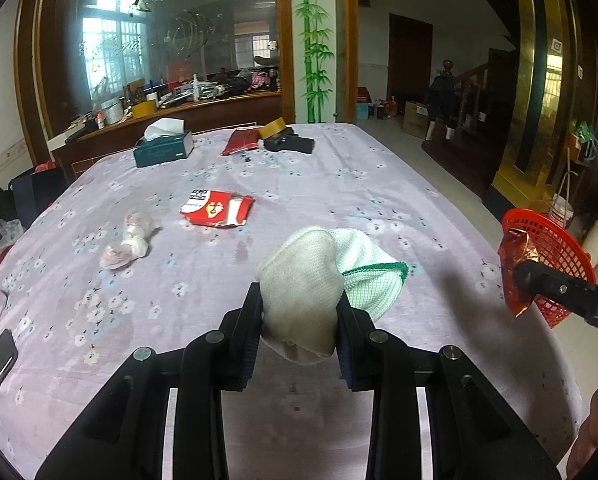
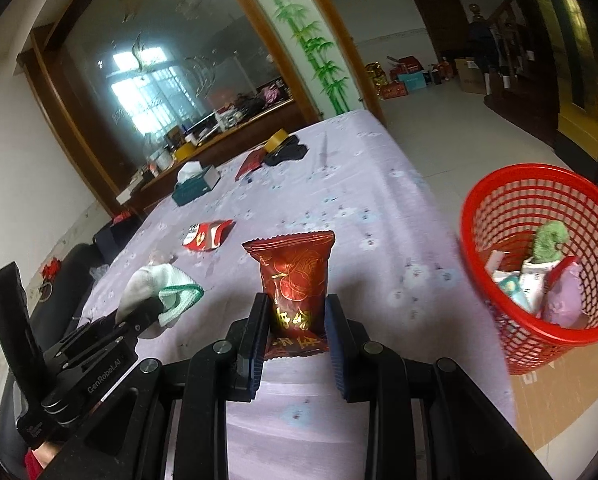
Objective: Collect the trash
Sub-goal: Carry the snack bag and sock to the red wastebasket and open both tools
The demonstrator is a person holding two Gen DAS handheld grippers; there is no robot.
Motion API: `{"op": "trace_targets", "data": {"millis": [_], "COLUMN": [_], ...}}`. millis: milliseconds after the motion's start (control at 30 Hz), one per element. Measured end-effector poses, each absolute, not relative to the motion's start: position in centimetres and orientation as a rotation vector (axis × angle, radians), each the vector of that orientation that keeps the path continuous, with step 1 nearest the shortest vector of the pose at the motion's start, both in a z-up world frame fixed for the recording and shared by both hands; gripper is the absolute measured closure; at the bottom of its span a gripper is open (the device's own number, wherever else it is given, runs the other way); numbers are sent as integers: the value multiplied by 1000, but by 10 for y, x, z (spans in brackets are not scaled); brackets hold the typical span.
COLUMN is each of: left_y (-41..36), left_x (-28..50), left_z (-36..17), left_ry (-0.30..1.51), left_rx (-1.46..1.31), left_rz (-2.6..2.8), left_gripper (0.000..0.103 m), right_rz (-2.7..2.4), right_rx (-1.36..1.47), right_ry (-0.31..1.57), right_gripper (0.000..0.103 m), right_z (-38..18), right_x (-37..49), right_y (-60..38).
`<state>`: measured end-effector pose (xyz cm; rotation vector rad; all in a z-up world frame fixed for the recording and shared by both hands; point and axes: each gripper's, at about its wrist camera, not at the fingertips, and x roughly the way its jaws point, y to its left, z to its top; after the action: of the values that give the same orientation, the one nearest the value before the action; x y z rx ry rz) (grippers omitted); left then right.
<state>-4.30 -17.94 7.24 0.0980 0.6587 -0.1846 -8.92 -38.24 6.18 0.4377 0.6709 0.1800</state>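
Step in hand, by my read: carry to the bin. Both grippers are loaded w/ trash over the table [image 1: 339,184].

Right gripper [image 2: 295,320] is clamped on a dark red snack wrapper [image 2: 293,276], which stands upright between the 2 fingers at centre frame. The red basket [image 2: 495,200] sits at the right of the frame, off the table edge on the floor side, already w/ paper and wrappers inside. Wrapper and basket are apart, not yet over the rim.

Left gripper [image 1: 299,316] is clamped on a white cloth glove w/ green cuff [image 1: 323,276], centre of the left view; the glove bulges above the fingers and its cuff end droops toward the table at right.

Next move prob. calls for swinging the right gripper rightward until the wrapper is above the basket mouth, then letting go; the left follows.

Still lying on the table: a red-and-white packet [image 1: 217,208] mid-frame and crumpled plastic [image 1: 129,242] at left, both well apart from either gripper.
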Motion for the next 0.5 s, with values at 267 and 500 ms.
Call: {"op": "trace_targets", "data": {"millis": [267, 500], "left_y": [-197, -214], "left_x": [-45, -44], "left_z": [76, 82], "left_ry": [657, 657], "left_rx": [116, 123], "left_rz": [-202, -238], "left_gripper": [72, 72], "right_rz": [156, 131], "right_rx": [478, 510], "right_ry": [650, 624], "right_gripper": [73, 73], "right_z": [62, 65], "right_x": [-99, -112], "right_y": [-406, -429]}}
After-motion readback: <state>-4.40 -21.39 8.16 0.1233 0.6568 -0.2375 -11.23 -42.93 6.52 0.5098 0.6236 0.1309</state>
